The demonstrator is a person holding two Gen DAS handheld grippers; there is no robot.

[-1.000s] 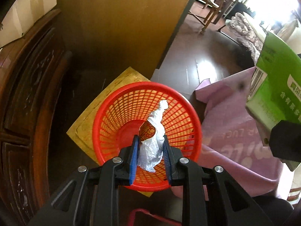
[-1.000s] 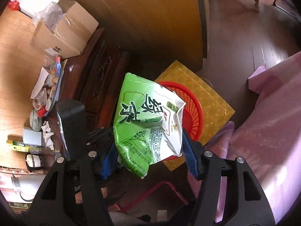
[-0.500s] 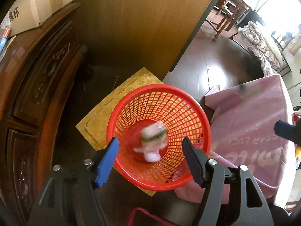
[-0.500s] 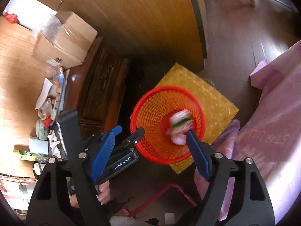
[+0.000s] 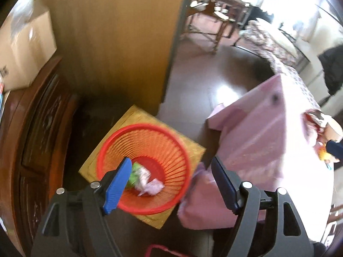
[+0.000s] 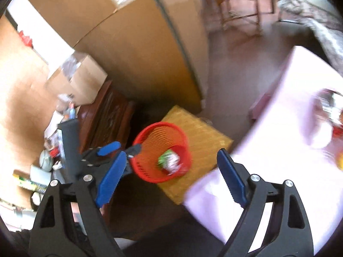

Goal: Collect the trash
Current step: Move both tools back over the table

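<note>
Trash down in the red basket (image 5: pixel 150 141), both claws wide and empty.

Green snack bag (image 6: pixel 166 157) and white crumpled wrapper (image 5: pixel 153 187) lying at the bottom of the basket, on the yellow mat (image 6: pixel 201 126) on the floor, left of the pink table (image 5: pixel 268 141). Left claw (image 5: pixel 171 184) just opened, nothing between its blue pads; right claw (image 6: pixel 169 180) just opened too, nothing held. Both bits of trash probably very light, thin and crinkly, easy to squash, a little slippery. Best pinched at a bunched-up fold, not a flat side. More small things far right on the table, too blurry to name, maybe next to grab.
</note>
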